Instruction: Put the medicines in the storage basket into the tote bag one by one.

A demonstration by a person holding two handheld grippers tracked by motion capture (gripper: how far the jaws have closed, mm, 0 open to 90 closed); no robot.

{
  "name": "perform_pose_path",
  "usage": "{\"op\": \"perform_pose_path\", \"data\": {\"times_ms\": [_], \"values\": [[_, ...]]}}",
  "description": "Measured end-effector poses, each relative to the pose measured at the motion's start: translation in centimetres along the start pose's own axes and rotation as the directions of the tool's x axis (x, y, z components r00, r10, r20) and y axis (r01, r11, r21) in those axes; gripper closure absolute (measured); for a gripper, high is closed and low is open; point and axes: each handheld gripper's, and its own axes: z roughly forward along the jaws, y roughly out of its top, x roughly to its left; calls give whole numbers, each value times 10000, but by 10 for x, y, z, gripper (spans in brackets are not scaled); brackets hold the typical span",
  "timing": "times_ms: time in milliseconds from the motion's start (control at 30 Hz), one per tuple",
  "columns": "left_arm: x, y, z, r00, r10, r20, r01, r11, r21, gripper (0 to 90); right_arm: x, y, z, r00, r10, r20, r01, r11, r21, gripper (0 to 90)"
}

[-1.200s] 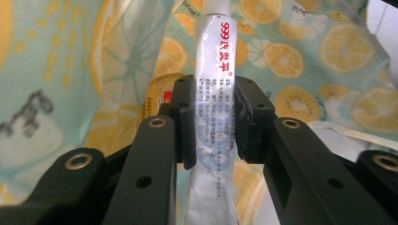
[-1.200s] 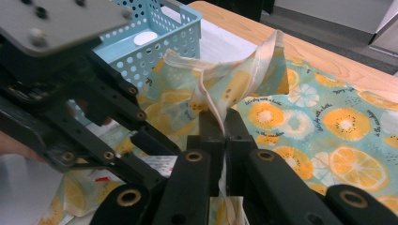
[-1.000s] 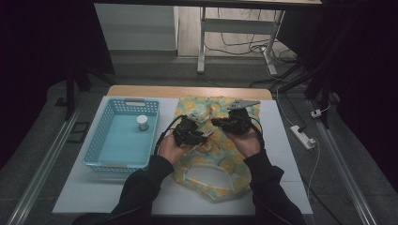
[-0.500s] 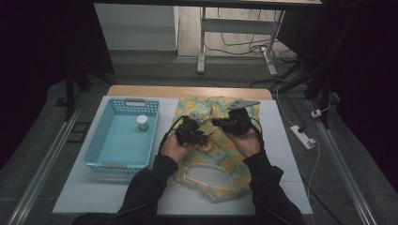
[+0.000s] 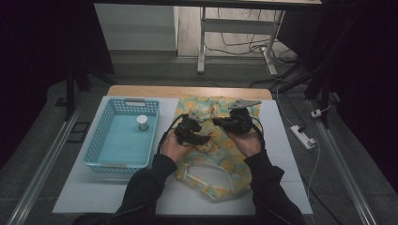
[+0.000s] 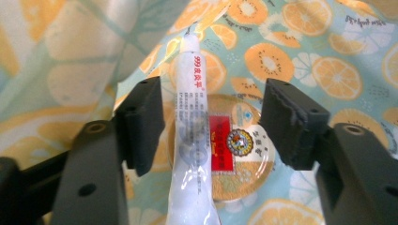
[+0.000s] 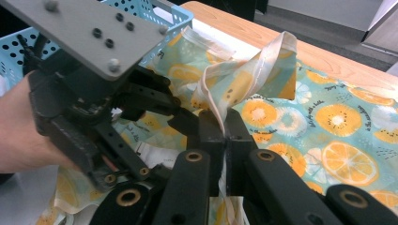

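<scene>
I have the right gripper [image 7: 225, 140] with its jaws pressed together on a fold of the orange-slice-printed teal plastic bag [image 5: 220, 154], pinching its pale rim and holding the mouth lifted. The left gripper [image 6: 211, 122] has just been opening: its jaws now stand spread with a slim white squeeze tube with red lettering [image 6: 192, 140] between them, the pads clear of it as far as I can see. The tube lies across a round clear-lidded tin with a red and gold label [image 6: 234, 154], both resting on the bag's printed film.

My reading is that the tube has just been let go at the bag, so this item looks delivered. A small white-capped jar [image 5: 142, 123] stands in the light blue perforated plastic basket [image 5: 101, 145], so I judge at least that one is left to fetch.

For room, the basket sits just left of the bag on the white desk [image 5: 94, 197], close to my left hand. The two grippers are near each other over the bag, so I would back the left one out carefully. The desk's near strip is bare.
</scene>
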Motion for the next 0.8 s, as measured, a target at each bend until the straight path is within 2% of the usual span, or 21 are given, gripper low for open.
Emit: {"op": "perform_pose_path", "data": {"times_ms": [100,200,300,400,533,633,733,800], "values": [[-1,0,-5,9999,-42,122,43,10000,-54,329,0,0,0,10000,-16,-15,16,10000,-17,897],[-2,-2,-10,9990,-188,418,193,9997,-132,288,0,0,1,10000,-18,-19,18,10000,14,897],[-4,-3,-14,9987,-111,491,115,9999,-68,255,1,0,1,10000,-26,-22,26,10000,26,896],[-6,-4,-21,9966,-205,801,221,9996,-186,222,1,0,0,10000,-39,-26,39,10000,7,896],[-8,-3,-30,9970,-170,758,188,9995,-237,189,0,0,0,10000,-40,-12,40,10000,10,896],[-8,-4,-36,9953,-214,945,250,9990,-368,150,1,0,1,10000,-51,-27,51,10000,28,896],[-8,-6,-41,9957,-183,905,220,9990,-395,112,1,0,2,10000,-67,-33,67,10000,28,897],[-7,-7,-45,9944,-248,1026,295,9986,-443,93,1,0,1,10000,-81,-36,81,10000,47,897]]}}
